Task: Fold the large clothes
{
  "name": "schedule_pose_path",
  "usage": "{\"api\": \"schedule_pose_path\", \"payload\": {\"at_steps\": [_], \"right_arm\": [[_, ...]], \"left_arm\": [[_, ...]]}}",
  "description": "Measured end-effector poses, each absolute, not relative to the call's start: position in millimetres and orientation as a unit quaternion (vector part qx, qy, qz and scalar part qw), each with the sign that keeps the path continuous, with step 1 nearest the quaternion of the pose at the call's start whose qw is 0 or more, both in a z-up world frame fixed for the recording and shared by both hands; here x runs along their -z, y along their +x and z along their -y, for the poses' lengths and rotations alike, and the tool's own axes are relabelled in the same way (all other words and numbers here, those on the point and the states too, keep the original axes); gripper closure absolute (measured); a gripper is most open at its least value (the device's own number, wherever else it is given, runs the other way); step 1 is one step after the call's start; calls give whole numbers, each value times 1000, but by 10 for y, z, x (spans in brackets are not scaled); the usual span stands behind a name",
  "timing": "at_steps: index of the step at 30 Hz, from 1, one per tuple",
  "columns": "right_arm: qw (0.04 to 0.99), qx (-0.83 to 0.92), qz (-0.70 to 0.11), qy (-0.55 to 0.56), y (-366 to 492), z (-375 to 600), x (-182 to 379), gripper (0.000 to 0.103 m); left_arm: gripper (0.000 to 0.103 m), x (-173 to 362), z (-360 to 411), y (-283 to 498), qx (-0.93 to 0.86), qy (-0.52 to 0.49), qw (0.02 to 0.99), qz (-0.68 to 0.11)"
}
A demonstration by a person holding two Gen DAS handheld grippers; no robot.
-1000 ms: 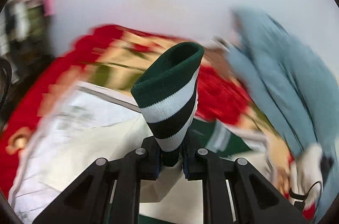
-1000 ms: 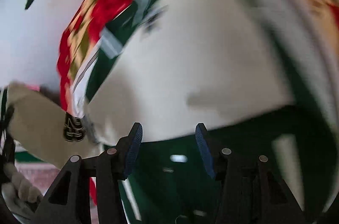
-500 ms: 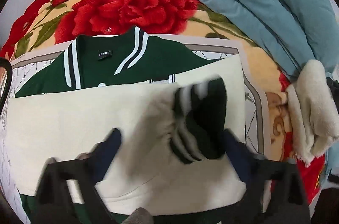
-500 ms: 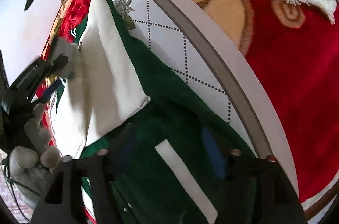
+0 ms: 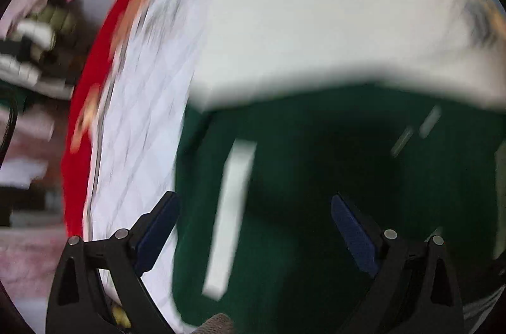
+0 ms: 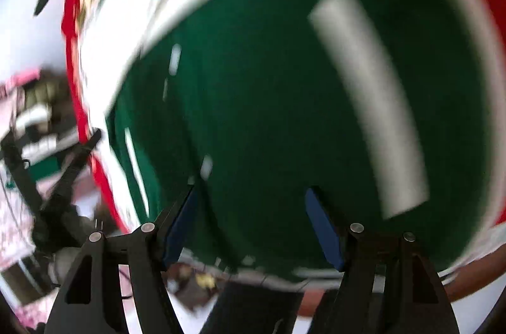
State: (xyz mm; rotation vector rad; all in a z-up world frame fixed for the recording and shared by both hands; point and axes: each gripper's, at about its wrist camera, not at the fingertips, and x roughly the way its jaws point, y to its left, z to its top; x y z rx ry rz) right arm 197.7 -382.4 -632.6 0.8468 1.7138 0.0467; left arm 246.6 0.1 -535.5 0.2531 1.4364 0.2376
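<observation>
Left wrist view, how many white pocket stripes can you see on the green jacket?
1. The white stripe runs up the green jacket, just right of the left gripper's left finger. Motion blur may hide others.

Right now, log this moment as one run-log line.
left gripper: open, empty | right gripper: open, empty | green jacket: cream sleeve folded across | views: blurred

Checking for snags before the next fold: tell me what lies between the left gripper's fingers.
In the left wrist view, only the green jacket body and its white stripe lie between the open left gripper's fingers.
</observation>
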Motion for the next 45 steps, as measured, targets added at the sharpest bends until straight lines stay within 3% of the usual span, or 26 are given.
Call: {"api": "schedule_pose_path", "payload": {"at_steps": [3,7,8,10,11,12,14,23,25,26,28,29,34,40,42,43,44,45], "right_arm": [[565,-36,-756,329,1902,3269,6488,31],[591,5,-786,180,1898,2741,6766,35],[594,22,-787,163,1891,2694,6779,41],[601,50,-786,134,1881,2612,6755,72],[601,56,-786,135,1871,2587,6733,82],[598,57,-786,142,1856,2566,6716,89],[591,53,-789,163,1842,2523,6691,92],[543,-59,-811,211,1805,1735,6733,91],[538,-64,-809,228,1790,1772,6712,79],[540,-67,-803,244,1780,1860,6644,61],[566,-58,-783,252,1768,2116,6416,40],[590,-43,-768,246,1729,2326,6239,39],[678,87,-706,186,1799,3582,5599,39],[661,120,-736,87,1995,4623,6126,40],[658,97,-744,71,2025,4703,6281,54],[664,89,-737,85,2019,4732,6292,69],[678,91,-721,109,1999,4807,6246,77],[685,101,-707,144,1957,4927,6196,77]], "left_arm": [[6,5634,-255,2101,-125,97,713,-683],[6,5910,-261,1843,-115,105,705,-692],[6,5902,-275,1831,-114,103,709,-688],[6,5893,-317,1826,-111,88,711,-688],[5,5881,-353,1829,-109,77,713,-689],[6,5856,-388,1824,-109,73,714,-688],[6,5811,-475,1821,-109,66,716,-686],[6,5718,-1043,1746,-130,59,717,-682],[6,5599,-1031,1803,-131,54,725,-674],[6,5485,-952,1855,-130,54,735,-663],[6,5329,-817,1945,-127,55,750,-646],[6,5258,-687,1994,-124,54,758,-638],[6,5257,145,2279,-105,45,774,-623],[6,5653,922,2587,-118,116,765,-623],[5,5809,1063,2707,-130,139,756,-626],[5,5833,1088,2706,-136,145,754,-626],[3,5849,1105,2727,-142,147,755,-623],[3,5841,1116,2735,-143,146,756,-622]]}}
